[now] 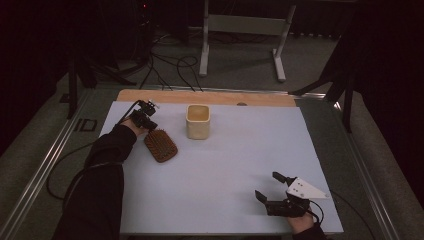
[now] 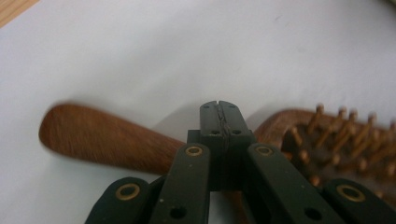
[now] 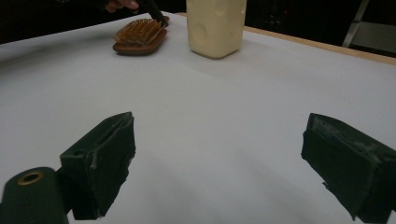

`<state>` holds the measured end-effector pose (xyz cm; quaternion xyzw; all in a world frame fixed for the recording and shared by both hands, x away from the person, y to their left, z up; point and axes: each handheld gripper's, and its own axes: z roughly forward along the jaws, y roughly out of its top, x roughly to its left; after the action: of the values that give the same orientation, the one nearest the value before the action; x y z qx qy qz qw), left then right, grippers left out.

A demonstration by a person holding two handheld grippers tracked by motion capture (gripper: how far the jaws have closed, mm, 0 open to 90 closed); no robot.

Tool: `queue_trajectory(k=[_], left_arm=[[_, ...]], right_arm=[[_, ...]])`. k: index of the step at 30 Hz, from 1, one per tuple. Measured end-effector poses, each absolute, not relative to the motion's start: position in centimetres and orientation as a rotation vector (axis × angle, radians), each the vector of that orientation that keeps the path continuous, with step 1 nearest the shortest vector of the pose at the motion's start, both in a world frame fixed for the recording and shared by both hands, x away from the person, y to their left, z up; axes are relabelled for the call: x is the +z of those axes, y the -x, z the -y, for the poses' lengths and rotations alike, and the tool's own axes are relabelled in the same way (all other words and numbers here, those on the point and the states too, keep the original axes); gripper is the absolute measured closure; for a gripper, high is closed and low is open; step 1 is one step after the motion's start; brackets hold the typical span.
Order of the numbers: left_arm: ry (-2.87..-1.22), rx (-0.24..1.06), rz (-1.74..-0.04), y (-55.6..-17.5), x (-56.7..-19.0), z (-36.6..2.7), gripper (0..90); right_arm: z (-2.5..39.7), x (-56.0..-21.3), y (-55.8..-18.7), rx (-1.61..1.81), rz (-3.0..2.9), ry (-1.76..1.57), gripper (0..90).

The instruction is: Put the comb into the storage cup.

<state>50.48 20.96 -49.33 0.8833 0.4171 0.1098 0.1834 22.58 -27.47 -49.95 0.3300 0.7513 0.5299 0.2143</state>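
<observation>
Wooden hairbrush point(image 1: 160, 145) flat — handle toward left gripper point(image 1: 146, 120).

Hairbrush point(image 1: 161, 145) lies left of the cup point(image 1: 198, 121), seemingly apart.

— Where is the wooden hairbrush point(image 1: 161, 145)?

— On the pale worktop point(image 1: 225, 170), toward its far left corner, bristles up, its handle pointing to the far left edge.

— And the left gripper point(image 1: 145, 118)?

— At the handle end of the brush, touching it or nearly so; whether its jaws are together is too small to tell from up here. A dark sleeve point(image 1: 102, 175) runs back from it to the near left corner.

— What stands beside the brush?

— A cream square cup point(image 1: 198, 121), upright, just to the right of it, near the far edge.

— The right gripper point(image 1: 271, 187)?

— Near the near right corner, well apart from both, jaws spread wide with nothing between them, a grey three-cornered plate on top.
</observation>
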Motion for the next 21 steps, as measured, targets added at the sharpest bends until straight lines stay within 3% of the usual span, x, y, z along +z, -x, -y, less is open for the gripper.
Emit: queue_trajectory(k=[21], left_arm=[[-2.495, 0.256, -1.203, -46.1, -49.3, -24.2, 90.0]], right_arm=[[27.3, -49.9, -22.7, 1.458, -2.082, -0.916, 9.5]])
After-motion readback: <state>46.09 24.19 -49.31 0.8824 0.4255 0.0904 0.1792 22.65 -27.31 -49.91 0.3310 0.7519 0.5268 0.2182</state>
